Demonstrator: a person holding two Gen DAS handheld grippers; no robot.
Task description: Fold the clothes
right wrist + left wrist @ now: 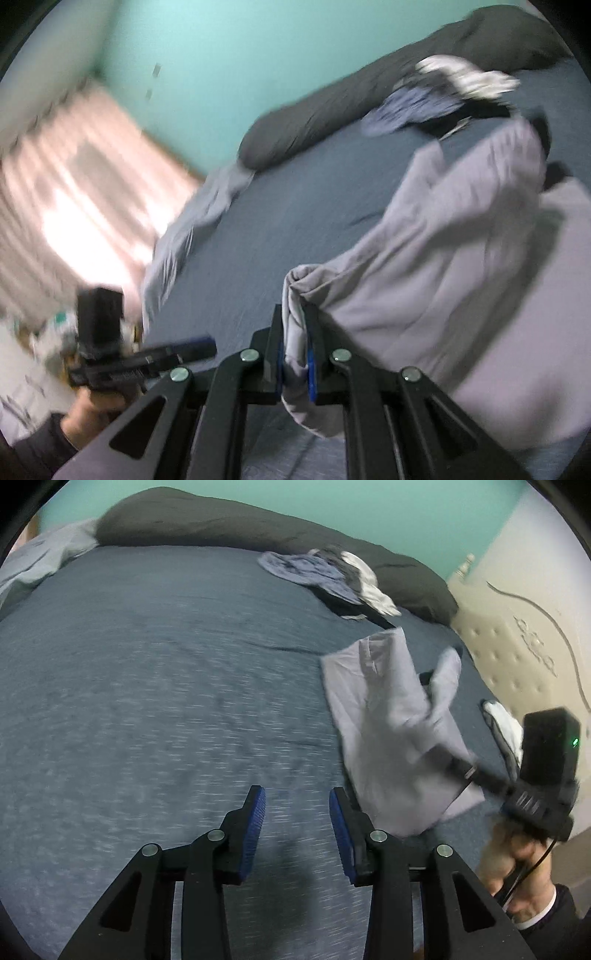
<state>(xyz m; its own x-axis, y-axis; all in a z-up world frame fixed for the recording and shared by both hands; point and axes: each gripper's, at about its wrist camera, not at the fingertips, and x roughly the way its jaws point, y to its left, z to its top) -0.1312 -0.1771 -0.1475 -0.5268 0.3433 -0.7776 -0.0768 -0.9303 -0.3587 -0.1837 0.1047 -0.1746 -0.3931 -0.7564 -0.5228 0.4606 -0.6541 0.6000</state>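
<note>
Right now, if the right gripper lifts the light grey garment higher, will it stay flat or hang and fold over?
The grey garment is probably floppy: it bunches where the right gripper pinches it. It likely weighs little, since one pinch holds up its raised part. It may drag across the bed, because part of it rests there; the left gripper is open.

wide bare blue bedsheet (147, 701) ahead; lavender garment (388, 720) blocks right, clothes pile (325, 576) and dark pillow (221, 520) farther back.

Bed cover (147, 686): heathered slate blue. Garment (384, 716): pale lavender-grey, plain. Pillow (207, 520): dark charcoal. Wall (369, 513): mint green. Tool pads (258, 823): blue; tool arms black. Clothes heap (325, 576): blue, black, white.
</note>
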